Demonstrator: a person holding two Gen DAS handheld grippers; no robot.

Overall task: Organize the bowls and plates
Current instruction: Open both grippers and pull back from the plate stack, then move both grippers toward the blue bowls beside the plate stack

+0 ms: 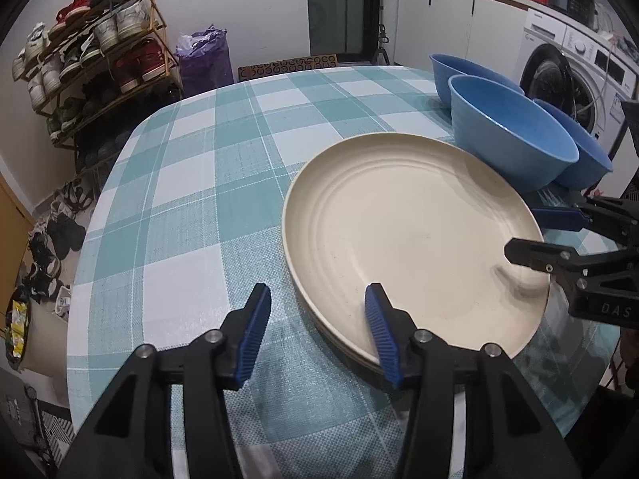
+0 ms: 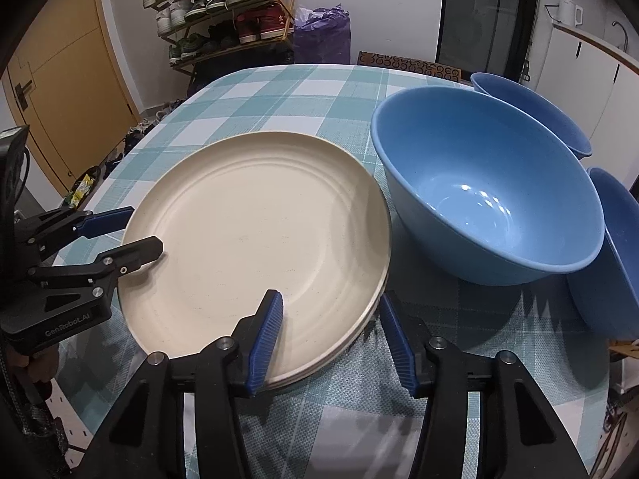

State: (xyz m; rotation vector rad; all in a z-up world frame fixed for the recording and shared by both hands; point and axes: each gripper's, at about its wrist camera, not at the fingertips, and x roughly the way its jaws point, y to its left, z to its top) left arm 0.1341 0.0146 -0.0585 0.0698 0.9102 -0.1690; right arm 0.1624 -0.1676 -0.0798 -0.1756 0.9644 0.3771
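Note:
A stack of cream plates (image 1: 415, 235) lies on the checked tablecloth (image 1: 223, 183); it also shows in the right wrist view (image 2: 255, 235). Three blue bowls stand beside it: the nearest (image 2: 487, 191), one behind (image 2: 531, 107), one at the right edge (image 2: 611, 255). My left gripper (image 1: 319, 335) is open, straddling the near-left rim of the plates. My right gripper (image 2: 333, 339) is open, straddling the plates' near-right rim. Each gripper shows in the other's view, the right (image 1: 531, 235) and the left (image 2: 147, 231), with one finger over the top plate.
The table's far half is bare cloth (image 2: 303, 92). A shoe rack (image 1: 92, 56) and a purple bag (image 1: 205, 58) stand beyond the far edge. A washing machine (image 1: 575, 76) and white cabinets (image 1: 459, 24) are at the right. A wooden door (image 2: 68, 92) is left.

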